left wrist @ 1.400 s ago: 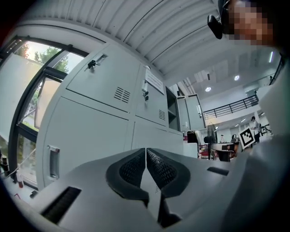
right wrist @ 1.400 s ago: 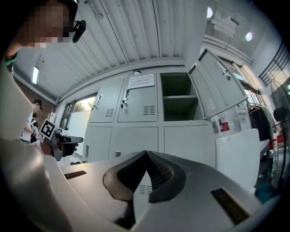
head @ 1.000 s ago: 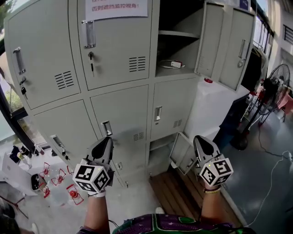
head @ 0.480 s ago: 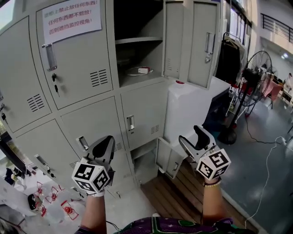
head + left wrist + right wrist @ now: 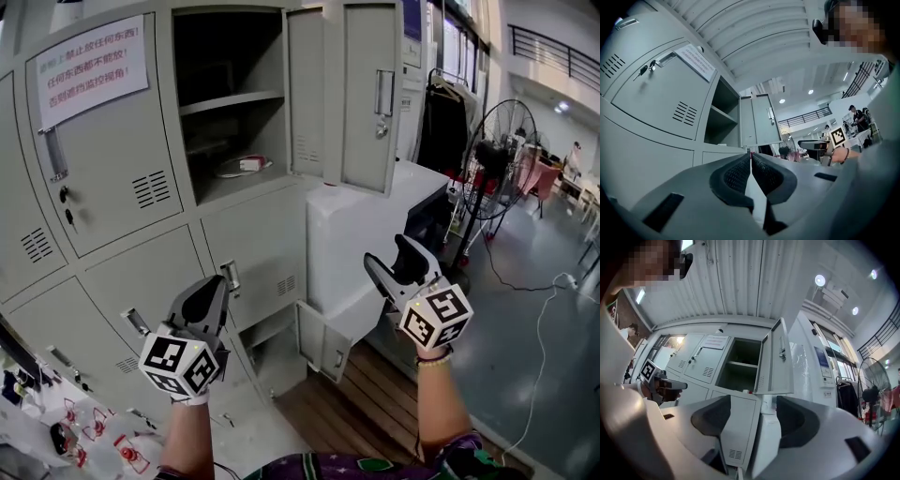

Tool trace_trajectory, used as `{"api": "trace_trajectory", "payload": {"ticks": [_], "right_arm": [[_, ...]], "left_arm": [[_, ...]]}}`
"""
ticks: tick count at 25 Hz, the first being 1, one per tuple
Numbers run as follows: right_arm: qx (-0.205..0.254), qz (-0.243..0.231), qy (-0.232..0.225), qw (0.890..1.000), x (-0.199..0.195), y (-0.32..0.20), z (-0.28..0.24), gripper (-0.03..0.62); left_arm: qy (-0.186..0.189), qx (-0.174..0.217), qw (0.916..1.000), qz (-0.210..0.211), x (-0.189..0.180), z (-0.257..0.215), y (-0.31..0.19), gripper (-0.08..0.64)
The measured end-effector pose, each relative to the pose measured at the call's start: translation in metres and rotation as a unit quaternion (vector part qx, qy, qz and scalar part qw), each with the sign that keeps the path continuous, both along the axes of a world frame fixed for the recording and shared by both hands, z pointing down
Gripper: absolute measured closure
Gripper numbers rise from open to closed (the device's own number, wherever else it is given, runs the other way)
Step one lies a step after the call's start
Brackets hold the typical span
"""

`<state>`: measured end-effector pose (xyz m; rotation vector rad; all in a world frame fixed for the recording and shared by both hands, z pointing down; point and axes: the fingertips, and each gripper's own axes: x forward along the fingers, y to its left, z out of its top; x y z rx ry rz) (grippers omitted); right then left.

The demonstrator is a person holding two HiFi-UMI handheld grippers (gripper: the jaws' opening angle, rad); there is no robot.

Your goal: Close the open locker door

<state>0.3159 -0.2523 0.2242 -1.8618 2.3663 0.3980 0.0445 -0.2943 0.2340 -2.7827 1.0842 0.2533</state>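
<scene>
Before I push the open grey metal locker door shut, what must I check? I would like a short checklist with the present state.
1. Grey metal upper locker door is open: ok, swung out to the right.
2. Right gripper free: ok, jaws have just been opening, nothing between them.
3. Left gripper empty: ok, jaws shut on nothing.
4. Gripper touching the door: not ok, both are lower and apart from it.
5. Doorway clear: ok, small white and red object lies inside the compartment.
6. Only one door open: not ok, small grey door low down is open too.
</scene>
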Motion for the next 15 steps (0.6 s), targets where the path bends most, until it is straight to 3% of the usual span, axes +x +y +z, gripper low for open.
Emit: {"api": "trace_trajectory", "payload": {"ticks": [15], "right_arm": [[0.018,-0.014,0.01,1.0,0.056,-0.054,-0.03,0.311]], "left_arm": [[-0.004,0.022,0.9994,0.025,0.084,-0.015,-0.017,0.531]]}}
